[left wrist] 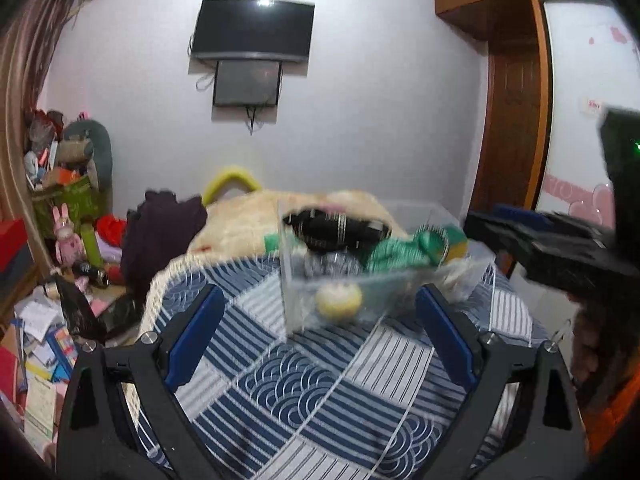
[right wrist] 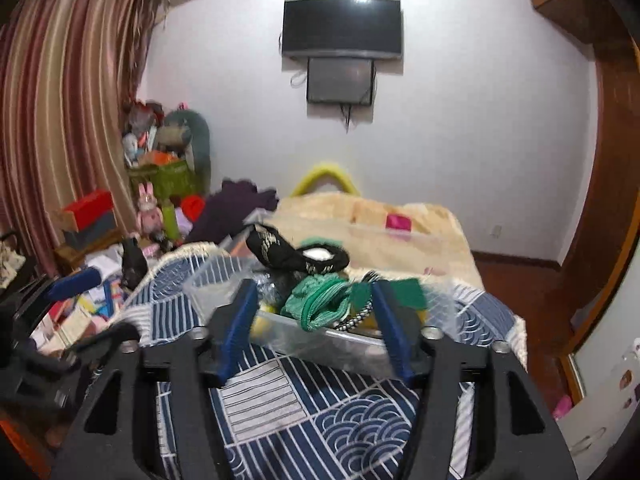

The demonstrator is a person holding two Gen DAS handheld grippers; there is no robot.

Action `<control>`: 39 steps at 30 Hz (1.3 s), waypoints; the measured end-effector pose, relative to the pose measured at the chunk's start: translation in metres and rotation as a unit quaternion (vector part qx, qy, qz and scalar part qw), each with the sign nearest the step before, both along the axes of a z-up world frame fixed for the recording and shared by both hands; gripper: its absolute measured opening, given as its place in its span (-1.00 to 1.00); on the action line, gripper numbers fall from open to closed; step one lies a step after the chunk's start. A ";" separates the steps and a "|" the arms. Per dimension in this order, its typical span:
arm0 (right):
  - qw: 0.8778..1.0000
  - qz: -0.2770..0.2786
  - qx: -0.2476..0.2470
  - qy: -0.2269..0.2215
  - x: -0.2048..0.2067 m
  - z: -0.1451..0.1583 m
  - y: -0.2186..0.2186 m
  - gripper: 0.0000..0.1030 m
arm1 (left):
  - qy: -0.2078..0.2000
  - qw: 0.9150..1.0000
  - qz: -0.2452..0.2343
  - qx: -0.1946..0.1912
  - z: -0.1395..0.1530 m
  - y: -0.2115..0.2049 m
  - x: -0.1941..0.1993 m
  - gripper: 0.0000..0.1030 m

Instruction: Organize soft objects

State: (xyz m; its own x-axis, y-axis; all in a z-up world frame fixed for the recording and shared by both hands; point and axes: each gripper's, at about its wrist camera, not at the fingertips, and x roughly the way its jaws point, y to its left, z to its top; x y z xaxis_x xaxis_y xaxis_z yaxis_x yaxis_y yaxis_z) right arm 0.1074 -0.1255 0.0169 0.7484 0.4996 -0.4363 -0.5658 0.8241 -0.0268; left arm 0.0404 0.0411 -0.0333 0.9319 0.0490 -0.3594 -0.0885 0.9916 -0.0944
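A clear plastic bin point(left wrist: 304, 292) stands on the blue patterned quilt point(left wrist: 304, 384). It holds a black embroidered pouch point(left wrist: 336, 230), a green knitted cloth point(left wrist: 400, 254) and a yellow round soft thing point(left wrist: 339, 300). My left gripper point(left wrist: 320, 304) is open and empty, just short of the bin's near wall. In the right wrist view the same bin point(right wrist: 332, 340) shows the black pouch point(right wrist: 292, 256) and the green cloth point(right wrist: 320, 300) piled above its rim. My right gripper point(right wrist: 314, 296) is open, its blue pads on either side of the bin's near edge, gripping nothing.
A beige blanket point(right wrist: 384, 236) with a pink item point(right wrist: 398, 222) covers the far bed. A dark purple garment point(left wrist: 160, 224) lies at the bed's left. Toys, boxes and papers point(left wrist: 44, 320) crowd the floor at left. A wooden wardrobe point(left wrist: 508, 100) stands at right. The right gripper's black body point(left wrist: 560, 248) enters the left wrist view.
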 end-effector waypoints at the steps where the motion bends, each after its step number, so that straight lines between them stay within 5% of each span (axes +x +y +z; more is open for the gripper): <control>1: 1.000 -0.002 0.006 -0.007 -0.004 0.003 -0.003 0.36 | -0.009 1.000 -0.001 0.000 0.006 -0.002 -0.001 0.90; 3: 1.000 -0.008 0.019 -0.024 -0.015 0.012 -0.012 0.64 | -0.023 1.000 -0.004 0.003 0.016 -0.005 -0.004 0.91; 11: 0.996 -0.035 0.054 -0.065 -0.042 0.028 -0.037 0.96 | -0.069 0.997 -0.008 0.035 0.045 -0.029 -0.019 0.99; 39: 0.994 -0.040 0.057 -0.082 -0.063 0.022 -0.039 0.99 | -0.079 0.996 -0.019 0.038 0.048 -0.041 -0.029 1.00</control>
State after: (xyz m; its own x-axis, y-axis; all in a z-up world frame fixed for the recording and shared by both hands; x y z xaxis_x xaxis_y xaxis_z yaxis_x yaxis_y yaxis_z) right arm 0.0448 -0.1649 0.0390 0.8440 0.4751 -0.2488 -0.4944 0.8690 -0.0179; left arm 0.0111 -0.0001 0.0144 0.9782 0.0340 -0.2047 -0.0409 0.9987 -0.0296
